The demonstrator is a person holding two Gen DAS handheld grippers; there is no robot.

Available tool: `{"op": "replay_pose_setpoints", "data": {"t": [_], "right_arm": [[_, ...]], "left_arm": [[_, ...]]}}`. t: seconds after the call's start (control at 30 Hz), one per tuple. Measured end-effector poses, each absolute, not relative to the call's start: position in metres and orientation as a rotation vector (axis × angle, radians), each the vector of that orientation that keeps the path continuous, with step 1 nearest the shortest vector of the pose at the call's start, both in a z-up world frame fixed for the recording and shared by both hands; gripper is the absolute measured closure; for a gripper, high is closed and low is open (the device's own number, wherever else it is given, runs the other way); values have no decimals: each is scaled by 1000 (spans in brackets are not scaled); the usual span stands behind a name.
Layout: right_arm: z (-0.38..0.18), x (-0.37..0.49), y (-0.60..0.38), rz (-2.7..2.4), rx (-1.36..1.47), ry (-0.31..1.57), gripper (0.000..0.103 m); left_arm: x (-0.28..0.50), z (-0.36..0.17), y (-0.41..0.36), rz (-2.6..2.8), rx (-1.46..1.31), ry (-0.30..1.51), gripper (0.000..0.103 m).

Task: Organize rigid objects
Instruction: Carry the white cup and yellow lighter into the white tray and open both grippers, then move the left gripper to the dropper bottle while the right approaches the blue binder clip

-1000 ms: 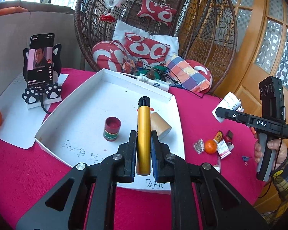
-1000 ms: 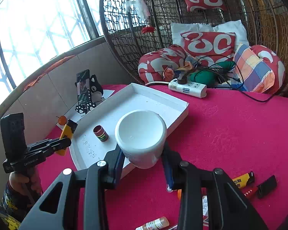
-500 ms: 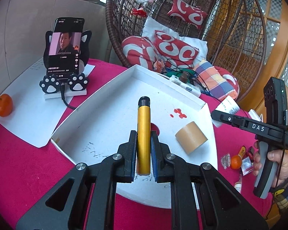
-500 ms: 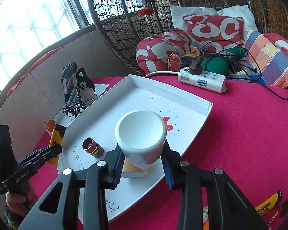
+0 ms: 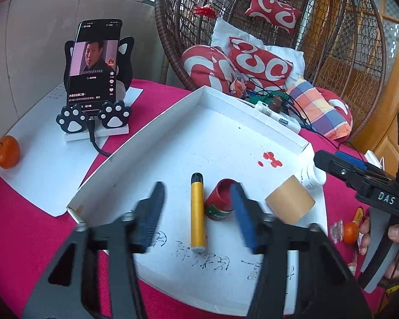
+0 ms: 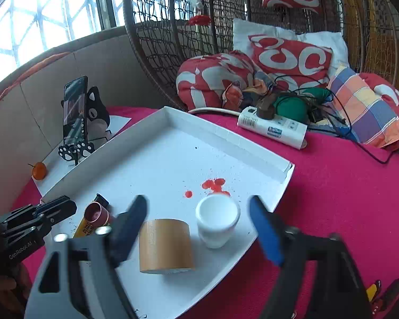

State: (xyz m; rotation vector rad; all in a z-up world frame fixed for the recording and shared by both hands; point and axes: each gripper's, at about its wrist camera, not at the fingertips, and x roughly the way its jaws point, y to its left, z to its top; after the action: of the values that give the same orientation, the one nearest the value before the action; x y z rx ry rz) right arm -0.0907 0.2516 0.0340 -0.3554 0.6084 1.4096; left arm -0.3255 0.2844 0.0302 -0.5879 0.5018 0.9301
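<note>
Your left hand-held gripper point(image 5: 198, 214) has just been opening, and its blurred jaws now stand apart with the yellow tube point(image 5: 197, 212) lying free between them on the floor of the white tray point(image 5: 173, 143), touched by neither pad. A small red tin point(image 5: 220, 199) lies just beside the tube, under the right finger. Your right hand-held gripper point(image 6: 199, 228) has likewise just been opening: it is released, and the white cup point(image 6: 217, 219) stands upright in the tray between its spread fingers, apart from both. The brown tape roll point(image 6: 166, 246) sits just left of the cup; whether they touch is hard to say. The tray rests on the pink table point(image 6: 345, 199).
</note>
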Motion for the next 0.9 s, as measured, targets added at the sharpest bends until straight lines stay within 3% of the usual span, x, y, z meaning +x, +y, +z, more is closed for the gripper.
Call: {"op": "replay_pose_setpoints", "data": {"t": [0.17, 0.47, 0.9], "right_arm": [[50, -93, 222, 1423, -294, 570, 0], [75, -92, 139, 1424, -174, 433, 0], [46, -51, 53, 1275, -93, 494, 0]], "left_arm": [[-333, 36, 273, 958, -575, 479, 0], [-346, 61, 234, 964, -519, 361, 0], [-305, 59, 189, 743, -522, 397, 0]]}}
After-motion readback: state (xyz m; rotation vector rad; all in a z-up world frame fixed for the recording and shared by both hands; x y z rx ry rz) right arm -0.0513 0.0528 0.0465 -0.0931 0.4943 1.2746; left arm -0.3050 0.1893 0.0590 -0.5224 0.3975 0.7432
